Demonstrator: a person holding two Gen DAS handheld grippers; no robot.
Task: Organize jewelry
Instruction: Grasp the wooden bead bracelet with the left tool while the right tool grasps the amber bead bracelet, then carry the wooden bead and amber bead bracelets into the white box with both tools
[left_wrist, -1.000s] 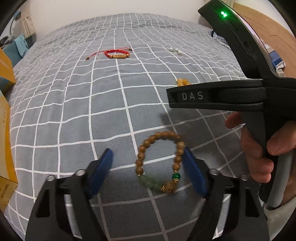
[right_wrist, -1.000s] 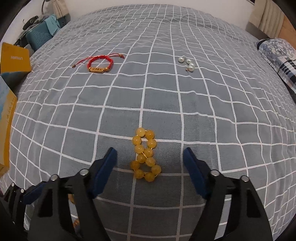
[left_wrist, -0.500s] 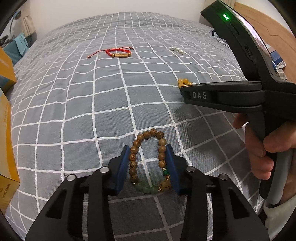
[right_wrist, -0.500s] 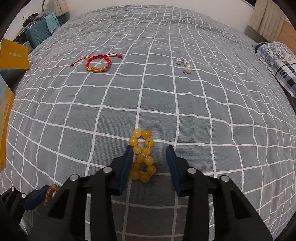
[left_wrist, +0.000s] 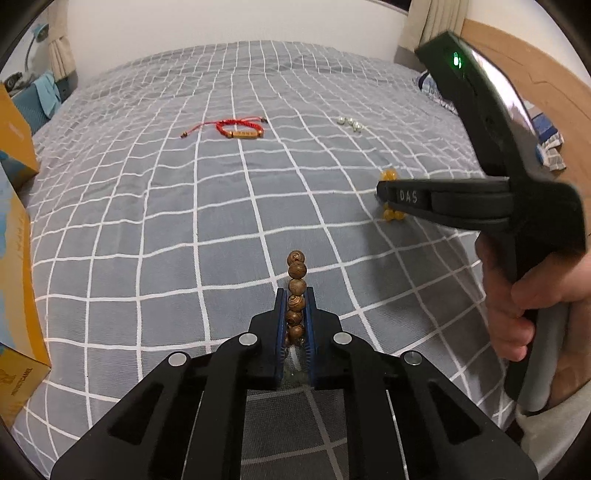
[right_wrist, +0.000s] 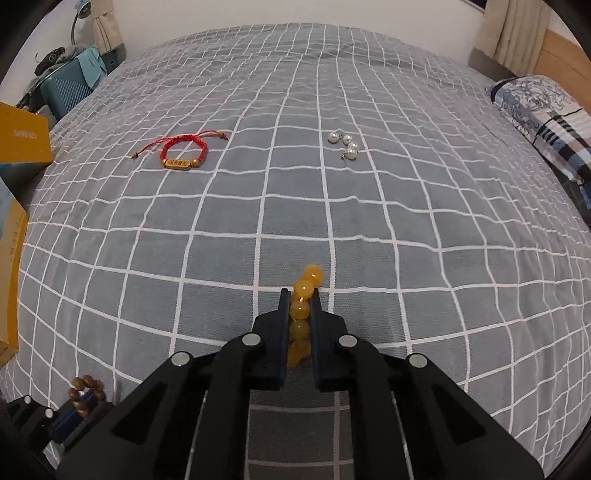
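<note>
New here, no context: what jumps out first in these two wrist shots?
Each hand-held gripper is pinching a bead bracelet: the left hand-held gripper is shut on the wooden bead bracelet, the right hand-held gripper on the yellow bead bracelet, both low and central in their views. Farther back on the grey checked bedspread lie a red cord bracelet to the left and pearl earrings to the right.
</note>
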